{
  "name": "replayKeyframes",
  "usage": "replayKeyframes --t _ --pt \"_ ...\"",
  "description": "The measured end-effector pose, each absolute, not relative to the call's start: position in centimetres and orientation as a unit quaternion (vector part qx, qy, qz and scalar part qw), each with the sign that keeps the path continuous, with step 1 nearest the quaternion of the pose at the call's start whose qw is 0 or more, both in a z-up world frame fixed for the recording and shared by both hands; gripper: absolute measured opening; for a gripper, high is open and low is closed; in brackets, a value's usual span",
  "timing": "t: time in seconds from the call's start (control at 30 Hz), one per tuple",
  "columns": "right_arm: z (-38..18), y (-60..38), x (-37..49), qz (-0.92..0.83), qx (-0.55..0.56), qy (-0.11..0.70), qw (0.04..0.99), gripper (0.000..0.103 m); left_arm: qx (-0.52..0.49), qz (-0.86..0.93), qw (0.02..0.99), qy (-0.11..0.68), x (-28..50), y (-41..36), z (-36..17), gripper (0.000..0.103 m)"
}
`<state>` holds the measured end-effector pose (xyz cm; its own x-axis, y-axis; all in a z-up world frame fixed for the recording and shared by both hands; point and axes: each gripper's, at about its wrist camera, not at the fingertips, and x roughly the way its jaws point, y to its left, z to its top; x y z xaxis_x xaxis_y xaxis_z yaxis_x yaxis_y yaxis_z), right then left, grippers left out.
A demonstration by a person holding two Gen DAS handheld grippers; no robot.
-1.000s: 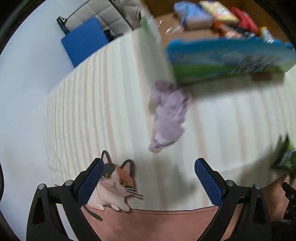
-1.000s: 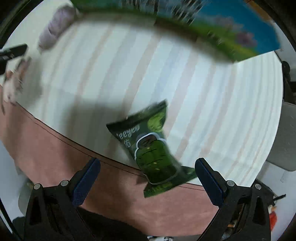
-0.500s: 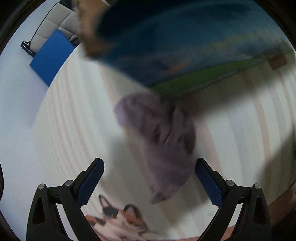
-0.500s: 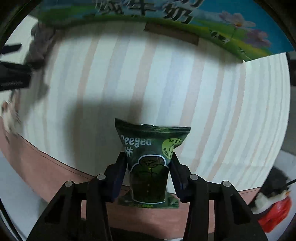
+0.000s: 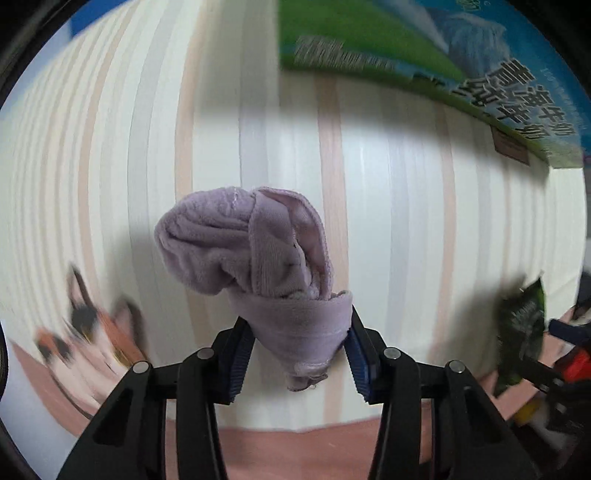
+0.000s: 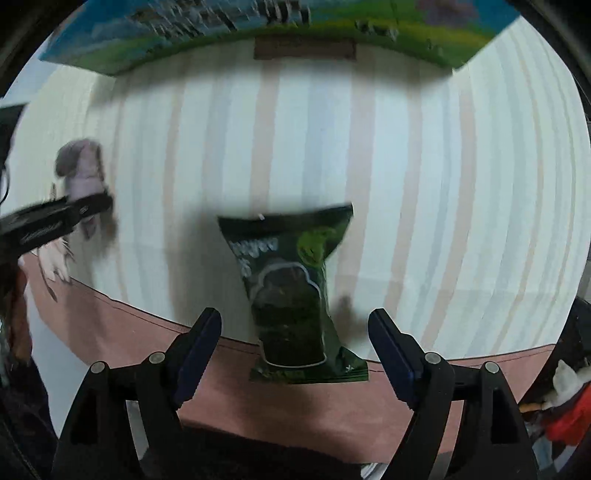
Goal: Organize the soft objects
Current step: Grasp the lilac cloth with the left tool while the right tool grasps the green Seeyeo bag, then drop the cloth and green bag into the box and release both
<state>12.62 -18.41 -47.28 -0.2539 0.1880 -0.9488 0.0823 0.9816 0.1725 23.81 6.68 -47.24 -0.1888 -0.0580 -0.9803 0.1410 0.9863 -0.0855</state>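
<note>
A bunched lilac cloth [image 5: 251,254] lies on the striped tablecloth [image 5: 406,192]. My left gripper [image 5: 297,354] is shut on the cloth's near end. The cloth also shows small in the right wrist view [image 6: 83,162], with the left gripper [image 6: 55,218] on it. A dark green snack bag [image 6: 295,295] lies on the table's front edge between the fingers of my right gripper [image 6: 295,347], which is open with its pads clear of the bag. The bag also shows at the right of the left wrist view [image 5: 522,321].
A blue and green printed carton [image 6: 280,33] stands along the far side of the table; it also shows in the left wrist view [image 5: 443,62]. A cat print [image 5: 85,332] marks the tablecloth at front left. Red and white items [image 6: 565,406] lie off the table's right.
My left gripper has closed on the lilac cloth's near end. My right gripper, shut on the green bag half a second ago, has opened and the bag now lies between its fingers.
</note>
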Motion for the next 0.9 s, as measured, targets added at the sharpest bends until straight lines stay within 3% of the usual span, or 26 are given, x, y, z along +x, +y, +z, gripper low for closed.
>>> replayKeyframes --t 0.17,0.2,0.23,0.33,0.53,0.77,0.9 --pt "-49.7 -17.8 12.8 0.038 0.077 0.801 0.592 0.082 -0.027 -0.068 0.626 0.776 21.1 7.7 -47.2 0.043" --pt "-50.0 -17.8 12.6 0.036 0.075 0.799 0.595 0.07 -0.034 -0.066 0.623 0.778 20.7 7.7 -47.2 0.043" --pt "-50.1 -17.6 12.6 0.034 0.073 0.799 0.596 0.052 -0.033 -0.063 0.624 0.778 20.4 7.7 -47.1 0.043" --pt "-50.2 -18.0 12.2 0.03 0.074 0.793 0.604 0.038 -0.024 -0.063 0.627 0.776 19.4 6.7 -46.8 0.043" --pt "-48.2 -18.7 11.8 0.04 0.086 0.778 0.621 0.035 0.004 -0.066 0.649 0.758 16.6 2.7 -44.5 0.041" --pt "-39.0 -21.3 13.4 0.085 0.159 0.717 0.674 0.034 0.014 -0.142 0.703 0.697 18.4 -2.8 -33.8 0.041" --pt "-33.7 -23.0 16.9 0.102 0.186 0.676 0.705 0.034 0.036 -0.159 0.726 0.668 23.8 -3.8 -29.3 0.041"
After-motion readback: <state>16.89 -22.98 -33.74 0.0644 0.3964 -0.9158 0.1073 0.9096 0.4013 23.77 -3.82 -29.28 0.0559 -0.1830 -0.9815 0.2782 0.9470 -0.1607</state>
